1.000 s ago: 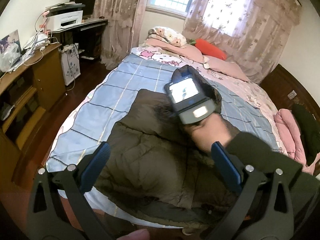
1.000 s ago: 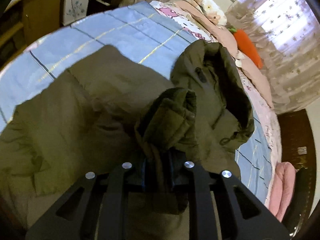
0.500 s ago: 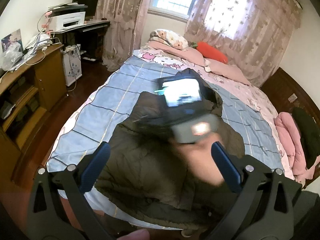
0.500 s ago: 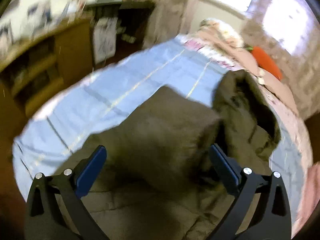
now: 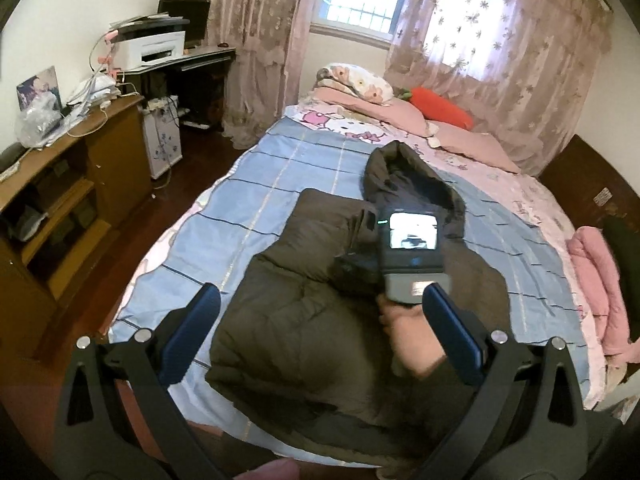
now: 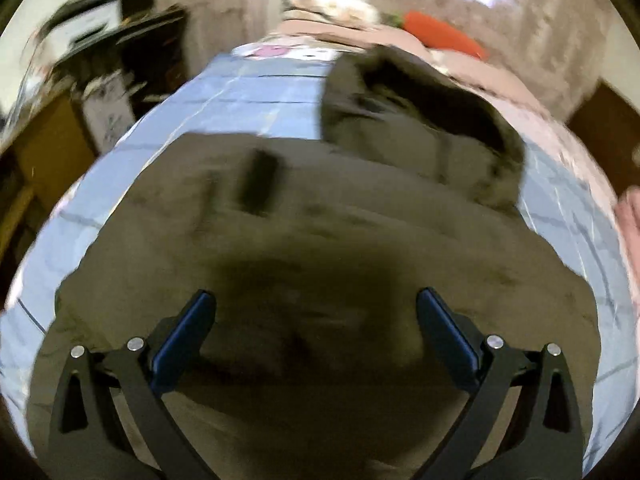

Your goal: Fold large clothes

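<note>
A large olive-green padded coat (image 5: 304, 320) lies spread on the bed, its hood (image 5: 412, 184) toward the pillows. In the right wrist view the coat (image 6: 320, 240) fills the lower frame, blurred by motion, with the hood (image 6: 420, 108) at the upper right. My left gripper (image 5: 316, 332) is open and empty, held above the coat's lower half. My right gripper (image 6: 316, 328) is open and empty just above the coat's middle. In the left wrist view the right gripper's body and screen (image 5: 412, 252) hover over the coat near the hood, held by a hand (image 5: 412, 340).
The bed has a blue checked cover (image 5: 280, 176), with pink pillows (image 5: 376, 108) and an orange carrot cushion (image 5: 440, 108) at its head. A wooden cabinet (image 5: 80, 168) and a desk with a printer (image 5: 152, 44) stand left. A pink garment (image 5: 596, 280) lies at the bed's right edge.
My right gripper was shut on the coat's sleeve cuff, then opened and let it go on the coat. It has since swung over the coat. The left gripper stayed open.
</note>
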`<state>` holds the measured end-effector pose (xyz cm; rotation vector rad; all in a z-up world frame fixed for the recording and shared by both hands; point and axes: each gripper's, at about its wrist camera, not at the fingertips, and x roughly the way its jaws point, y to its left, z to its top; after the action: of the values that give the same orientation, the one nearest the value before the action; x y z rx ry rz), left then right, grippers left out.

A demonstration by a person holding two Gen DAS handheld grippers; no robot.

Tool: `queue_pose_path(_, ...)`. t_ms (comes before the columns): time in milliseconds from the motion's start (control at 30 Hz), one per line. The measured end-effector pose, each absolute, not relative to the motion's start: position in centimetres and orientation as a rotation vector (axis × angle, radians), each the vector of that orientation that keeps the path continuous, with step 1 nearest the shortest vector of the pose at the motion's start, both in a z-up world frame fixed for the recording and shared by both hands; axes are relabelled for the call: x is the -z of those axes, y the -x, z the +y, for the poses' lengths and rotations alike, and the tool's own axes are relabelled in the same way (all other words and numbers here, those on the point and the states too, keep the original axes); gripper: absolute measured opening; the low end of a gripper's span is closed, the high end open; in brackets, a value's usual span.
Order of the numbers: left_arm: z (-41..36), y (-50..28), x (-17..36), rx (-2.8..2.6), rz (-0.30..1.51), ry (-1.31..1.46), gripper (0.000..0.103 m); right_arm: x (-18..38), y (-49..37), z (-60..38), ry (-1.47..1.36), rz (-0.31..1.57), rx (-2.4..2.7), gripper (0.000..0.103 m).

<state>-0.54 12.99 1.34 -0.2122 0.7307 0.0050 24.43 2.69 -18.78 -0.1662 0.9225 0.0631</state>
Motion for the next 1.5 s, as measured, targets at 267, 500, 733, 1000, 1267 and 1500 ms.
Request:
queue_pose_path(267,13.6,0.0,-1.0,0.014,0.735,0.237,0.101,15.2,-21.0,5.0,0.29,0.791,-0.172,0.102)
queue_pose_path(500,13.3,0.4,-1.2,0.073,0.705,0.233,0.101,8.8,-13.9,-1.4,0.358,0.709,-0.131,0.102)
queue_pose_path(733,11.0,1.7,-2.2,0.105,0.636,0.13,0.101,2.8,-5.6,-8.8,0.328,0.617,-0.038,0.102)
queue_pose_path(1000,6.3,-0.2,-2.1,0.097,0.636,0.035,0.101,0.6,-0.8,-16.0,0.23,0.602,0.016,0.102)
queue_pose_path(1267,2.5,-3.7,-0.8,0.112,0.728,0.002,0.101,0.0,-1.9,-19.7,0.14,0.634,-0.034,0.102)
queue_pose_path(1500,-1.5,-12.5,-2.4,0.118,0.737,-0.243,0.101,-2.1,0.6,-24.9,0.042,0.684,-0.1,0.102)
